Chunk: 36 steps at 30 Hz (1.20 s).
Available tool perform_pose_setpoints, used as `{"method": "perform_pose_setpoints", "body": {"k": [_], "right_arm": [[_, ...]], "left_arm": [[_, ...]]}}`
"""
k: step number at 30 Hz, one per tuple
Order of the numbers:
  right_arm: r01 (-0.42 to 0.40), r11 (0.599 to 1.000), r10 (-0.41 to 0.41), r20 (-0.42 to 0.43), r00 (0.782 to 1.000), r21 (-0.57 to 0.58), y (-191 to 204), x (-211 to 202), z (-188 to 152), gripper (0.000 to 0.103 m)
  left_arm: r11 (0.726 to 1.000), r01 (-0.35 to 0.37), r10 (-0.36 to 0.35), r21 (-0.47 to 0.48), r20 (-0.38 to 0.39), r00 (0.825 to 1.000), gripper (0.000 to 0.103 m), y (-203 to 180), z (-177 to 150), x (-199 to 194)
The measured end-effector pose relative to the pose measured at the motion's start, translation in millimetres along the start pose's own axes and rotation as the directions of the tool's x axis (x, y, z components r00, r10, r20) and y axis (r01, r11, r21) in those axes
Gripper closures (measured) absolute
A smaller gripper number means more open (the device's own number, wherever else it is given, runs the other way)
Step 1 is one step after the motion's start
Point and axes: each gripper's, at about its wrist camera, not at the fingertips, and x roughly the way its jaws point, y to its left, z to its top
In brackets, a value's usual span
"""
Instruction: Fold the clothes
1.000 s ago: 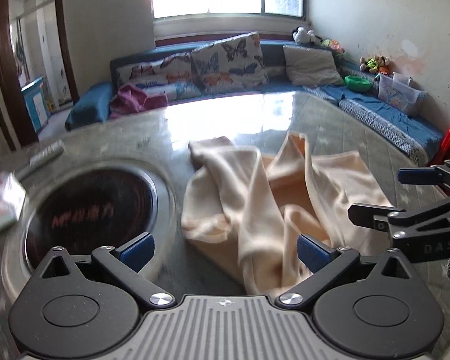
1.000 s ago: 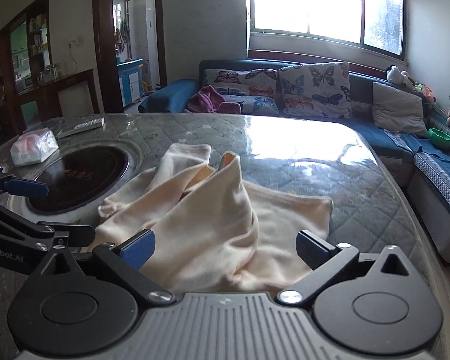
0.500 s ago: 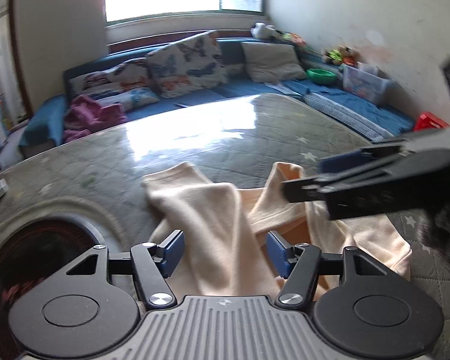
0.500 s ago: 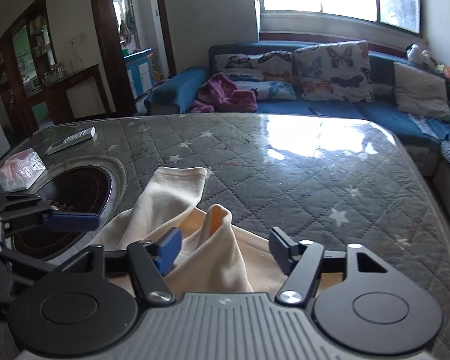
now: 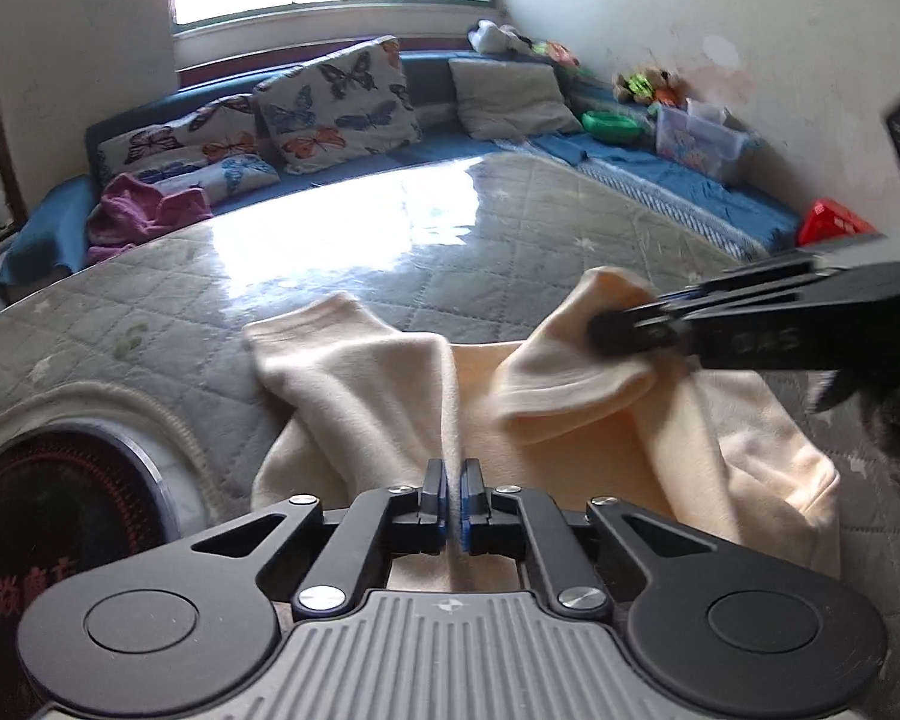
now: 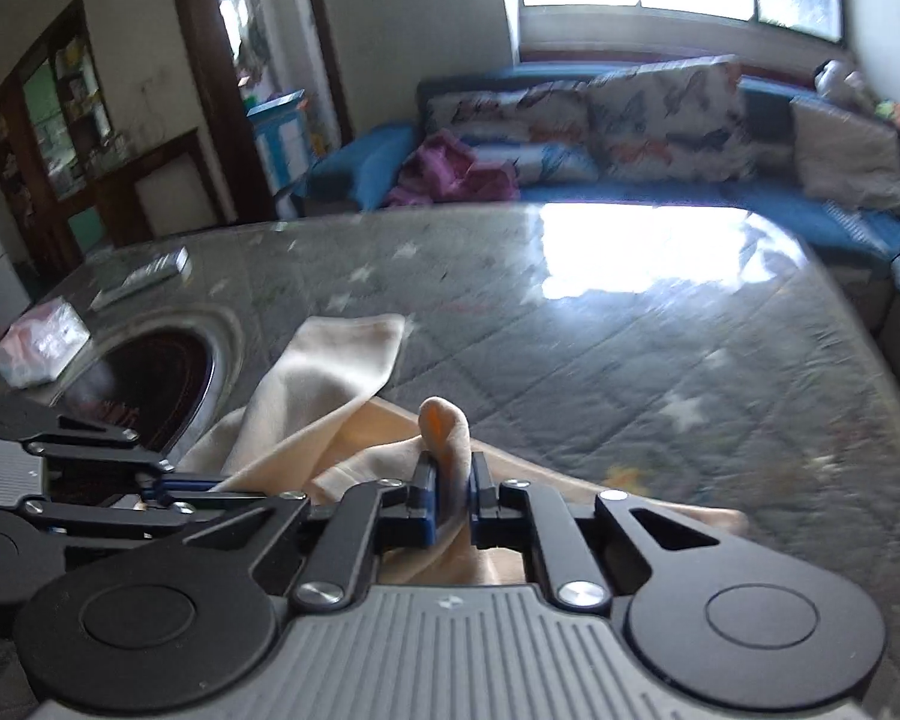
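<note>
1. Cream fleece, a rumpled garment (image 5: 570, 420), lies on the near part of the quilted grey bench (image 5: 450, 252), just right of the round dark hob (image 5: 48, 498) set into the bench. In the left wrist view the left gripper (image 5: 455, 501) has its jaws drawn almost together on a ridge of the cloth at the garment's near edge. The right gripper (image 5: 636, 324) reaches in from the right, pinching a raised cuff-like fold.

2. In the right wrist view the right gripper (image 6: 450, 495) has its jaws narrow, clamped on an upstanding tuck of the garment (image 6: 330, 372). The left gripper (image 6: 168, 483) sits at near left, closed on cloth beside the hob (image 6: 150, 378).

3. The step in hand appears to be the two-point grasp before spreading. Next, both holds likely need lifting and pulling apart to flatten the garment, without the thin pinches slipping.
</note>
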Motion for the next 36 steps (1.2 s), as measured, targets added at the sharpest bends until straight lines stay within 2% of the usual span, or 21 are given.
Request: {"method": "perform_pose_setpoints", "body": {"k": [5,10,15,21,25,29,31,34,35,36], "right_arm": [[0.070,0.997,-0.072,0.080,0.994,0.020,-11.3,-44.4,-6.6,0.096],[0.124,0.990,-0.131,0.134,0.982,0.063,-28.0,-87.6,-20.9,0.096],[0.186,0.976,-0.204,0.183,0.962,0.110,-47.1,-137.9,-45.5,0.096],[0.245,0.954,-0.275,0.177,0.945,0.172,-65.2,-173.6,-80.6,0.096],[0.280,0.933,-0.320,0.166,0.933,0.227,-75.5,-189.1,-102.5,0.096],[0.324,0.904,-0.356,0.072,0.932,0.279,-91.0,-181.7,-128.4,0.095],[0.364,0.893,-0.386,0.035,0.922,0.265,-93.7,-177.7,-139.9,0.092],[0.406,0.876,-0.425,0.018,0.905,0.260,-95.1,-178.4,-146.9,0.088],[0.414,0.873,-0.433,0.020,0.901,0.258,-95.5,-180.2,-147.3,0.087],[0.425,0.871,-0.445,0.028,0.895,0.246,-93.8,-183.9,-147.4,0.086]], "left_arm": [[0.996,-0.034,0.037,-0.082,0.042,0.998,0.100,14.6,-7.6,-31.8],[0.987,-0.065,0.081,-0.145,0.110,0.991,0.100,28.6,-17.7,-80.4],[0.974,-0.095,0.126,-0.204,0.147,0.981,0.100,47.5,-33.4,-127.7],[0.949,-0.096,0.135,-0.299,0.110,0.985,0.100,66.8,-73.5,-174.0],[0.933,-0.102,0.129,-0.344,0.055,0.990,0.100,75.2,-100.6,-185.9],[0.936,-0.126,0.122,-0.328,-0.033,0.992,0.100,76.8,-118.2,-179.4],[0.940,-0.139,0.126,-0.312,-0.063,0.990,0.093,76.1,-121.8,-177.9],[0.946,-0.161,0.158,-0.282,-0.034,0.987,0.084,70.8,-119.5,-186.1],[0.949,-0.166,0.167,-0.268,-0.020,0.986,0.073,67.9,-118.0,-189.6],[0.952,-0.171,0.175,-0.253,-0.007,0.985,0.071,65.0,-116.5,-193.0]]}}
